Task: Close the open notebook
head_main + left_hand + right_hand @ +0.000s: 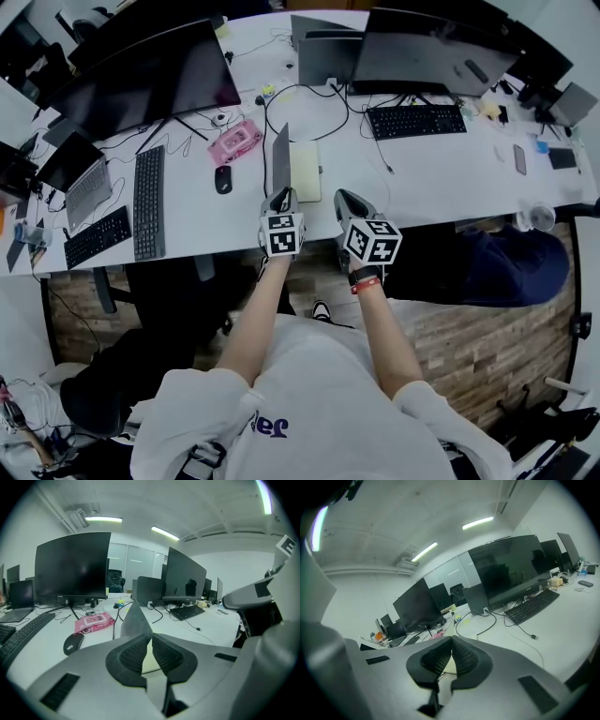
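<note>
The notebook lies near the front edge of the white desk [441,178]. Its grey cover [279,157] stands nearly upright, and the cream page [306,171] lies flat to its right. My left gripper [279,201] is at the cover's near edge. In the left gripper view the cover [133,620] rises just past the left pad, and the jaws [151,638] stand a narrow slit apart without pinching it. To the right of the notebook, my right gripper [348,202] hovers at the desk edge. Its pads [461,656] meet at the tips around nothing.
A black mouse [223,178], a pink wipes pack [234,141] and a keyboard [148,202] lie left of the notebook. Monitors [155,75] stand behind, with a black cable [361,122] and another keyboard [415,120] to the right. A person in dark clothes [497,267] sits at the right.
</note>
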### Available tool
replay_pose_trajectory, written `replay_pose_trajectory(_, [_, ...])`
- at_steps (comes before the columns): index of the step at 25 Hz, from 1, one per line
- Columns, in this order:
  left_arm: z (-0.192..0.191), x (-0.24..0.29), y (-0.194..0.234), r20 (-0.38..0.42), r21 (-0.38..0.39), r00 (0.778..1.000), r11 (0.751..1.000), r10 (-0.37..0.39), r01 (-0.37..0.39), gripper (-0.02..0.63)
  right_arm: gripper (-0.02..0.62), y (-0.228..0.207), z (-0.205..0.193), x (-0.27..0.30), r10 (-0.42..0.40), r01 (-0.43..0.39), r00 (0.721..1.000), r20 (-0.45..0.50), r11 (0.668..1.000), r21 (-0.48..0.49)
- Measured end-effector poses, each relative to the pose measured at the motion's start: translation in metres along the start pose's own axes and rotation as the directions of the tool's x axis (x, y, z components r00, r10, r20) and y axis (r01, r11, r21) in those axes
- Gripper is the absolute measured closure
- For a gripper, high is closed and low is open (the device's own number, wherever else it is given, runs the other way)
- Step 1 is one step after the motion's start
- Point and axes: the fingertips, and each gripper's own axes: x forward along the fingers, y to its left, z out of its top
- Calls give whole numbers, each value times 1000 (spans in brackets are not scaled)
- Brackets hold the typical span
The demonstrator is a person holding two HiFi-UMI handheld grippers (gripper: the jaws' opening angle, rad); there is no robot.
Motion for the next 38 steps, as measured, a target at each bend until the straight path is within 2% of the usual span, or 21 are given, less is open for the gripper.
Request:
replay_pose_trajectory(7, [-4,8,-10,-17,24,1000,1000,-14,15,558,581,-10,-3,-1,-18,18,1000,-5,1000,13])
replay_pose_trajectory(12, [-8,13,-17,-29,36,999,999,-21,22,555,581,-13,3,-4,-9,8,1000,13,998,56])
replay_pose_trajectory(23, [-23,31,-32,-53,43,998,998,-47,49,548,581,-30,0,-6,-38,37,999,5,997,71])
replay_pose_trajectory(38, [-32,45,-47,-90,99,994,992,-67,76,541,581,-49,-5,-2,-60,60,998,-3,994,93])
